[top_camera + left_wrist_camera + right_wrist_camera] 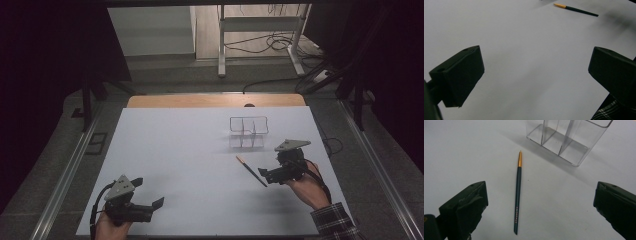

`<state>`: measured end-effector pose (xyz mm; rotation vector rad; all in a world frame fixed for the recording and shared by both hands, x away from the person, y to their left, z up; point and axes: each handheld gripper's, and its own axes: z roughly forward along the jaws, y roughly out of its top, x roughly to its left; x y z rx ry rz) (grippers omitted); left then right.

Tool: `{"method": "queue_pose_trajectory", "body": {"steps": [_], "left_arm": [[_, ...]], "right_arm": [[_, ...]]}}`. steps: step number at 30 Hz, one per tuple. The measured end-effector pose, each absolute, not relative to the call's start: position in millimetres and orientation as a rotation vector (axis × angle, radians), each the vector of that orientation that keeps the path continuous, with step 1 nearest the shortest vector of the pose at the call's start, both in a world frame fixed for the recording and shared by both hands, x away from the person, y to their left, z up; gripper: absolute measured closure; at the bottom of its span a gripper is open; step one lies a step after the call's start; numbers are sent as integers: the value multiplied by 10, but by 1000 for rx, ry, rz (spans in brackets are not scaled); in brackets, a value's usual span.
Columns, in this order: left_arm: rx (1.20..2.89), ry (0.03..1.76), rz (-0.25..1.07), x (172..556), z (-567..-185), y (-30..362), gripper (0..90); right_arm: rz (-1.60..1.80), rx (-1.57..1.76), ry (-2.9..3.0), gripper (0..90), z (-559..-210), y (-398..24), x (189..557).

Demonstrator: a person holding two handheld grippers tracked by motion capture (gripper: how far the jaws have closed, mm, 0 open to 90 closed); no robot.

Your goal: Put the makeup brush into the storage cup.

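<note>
Now the right gripper [541, 202], jaws wide, lines up over the pen [518, 192]; next, probably, closing on it; left gripper [535, 75] idles wide near the table's left edge

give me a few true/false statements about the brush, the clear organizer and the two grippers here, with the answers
1. The brush lies flat on the white table. True.
2. The brush stands inside the clear organizer. False: it lies on the table, apart from the organizer.
3. The right gripper is open, its jaws on either side of the brush. True.
4. The left gripper is shut on the brush. False: it is open with nothing between its jaws; the brush lies far off.
5. The organizer's compartments hold pens. False: they look empty.
</note>
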<state>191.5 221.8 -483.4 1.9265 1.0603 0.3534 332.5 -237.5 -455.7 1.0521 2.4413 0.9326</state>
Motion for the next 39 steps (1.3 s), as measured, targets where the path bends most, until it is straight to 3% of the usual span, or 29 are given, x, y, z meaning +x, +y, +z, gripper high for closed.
{"method": "queue_pose_trajectory", "body": {"steps": [39], "left_arm": [[1934, 1058, 350, 1918, -4838, 2207, 7]], "right_arm": [[862, 1087, 2495, 11, -4593, -2131, 3622]]}}
